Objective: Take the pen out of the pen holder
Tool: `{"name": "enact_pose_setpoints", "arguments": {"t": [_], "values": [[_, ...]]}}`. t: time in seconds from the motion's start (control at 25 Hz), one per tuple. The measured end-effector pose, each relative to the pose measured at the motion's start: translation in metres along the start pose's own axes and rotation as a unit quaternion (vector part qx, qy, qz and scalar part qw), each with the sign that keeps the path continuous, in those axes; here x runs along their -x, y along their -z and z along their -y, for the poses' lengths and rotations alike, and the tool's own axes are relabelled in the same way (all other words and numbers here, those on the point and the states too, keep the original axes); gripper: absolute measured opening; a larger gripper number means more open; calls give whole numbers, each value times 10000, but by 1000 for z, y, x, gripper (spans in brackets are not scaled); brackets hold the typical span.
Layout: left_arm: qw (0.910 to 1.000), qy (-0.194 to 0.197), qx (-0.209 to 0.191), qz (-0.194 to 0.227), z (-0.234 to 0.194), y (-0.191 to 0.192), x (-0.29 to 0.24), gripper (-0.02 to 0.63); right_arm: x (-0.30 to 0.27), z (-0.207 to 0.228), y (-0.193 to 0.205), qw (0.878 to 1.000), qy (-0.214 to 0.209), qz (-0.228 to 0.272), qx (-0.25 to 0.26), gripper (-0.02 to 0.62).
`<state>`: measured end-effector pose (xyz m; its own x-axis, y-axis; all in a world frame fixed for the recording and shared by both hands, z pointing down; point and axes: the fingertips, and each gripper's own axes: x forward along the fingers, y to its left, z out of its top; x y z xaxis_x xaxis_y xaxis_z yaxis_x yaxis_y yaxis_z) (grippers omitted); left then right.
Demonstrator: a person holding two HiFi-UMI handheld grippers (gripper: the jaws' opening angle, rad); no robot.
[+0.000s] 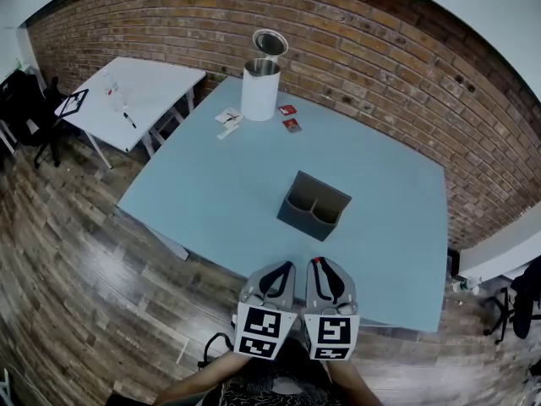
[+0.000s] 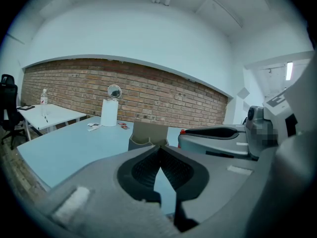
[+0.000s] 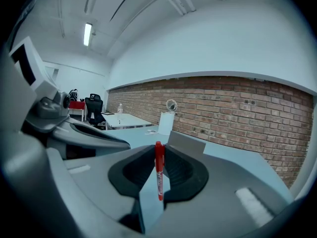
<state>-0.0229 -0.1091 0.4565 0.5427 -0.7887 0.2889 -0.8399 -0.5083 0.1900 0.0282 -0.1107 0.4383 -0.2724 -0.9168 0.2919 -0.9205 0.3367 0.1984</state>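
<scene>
At the near edge of the blue table (image 1: 182, 197): red pen (image 3: 159, 175), claw-held.
My right claw (image 3: 158, 150) was clamped on it, well clear of the grey pen holder (image 1: 314, 205) standing mid-table; my left claw (image 2: 160, 150), alongside, was pinched together on nothing.

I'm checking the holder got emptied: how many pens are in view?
1. A red pen is clamped in the right hand-held gripper. The pen holder's two compartments look empty. A dark sliver on the far white table is too small to identify.
</scene>
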Motion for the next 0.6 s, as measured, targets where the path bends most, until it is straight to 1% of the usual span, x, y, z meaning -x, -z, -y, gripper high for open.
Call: {"name": "enact_pose_setpoints", "arguments": {"t": [0.6], "values": [[10000, -2, 33, -42, 0, 4, -1, -9, -3, -1, 2, 10000, -36, -2, -10, 60]]}}
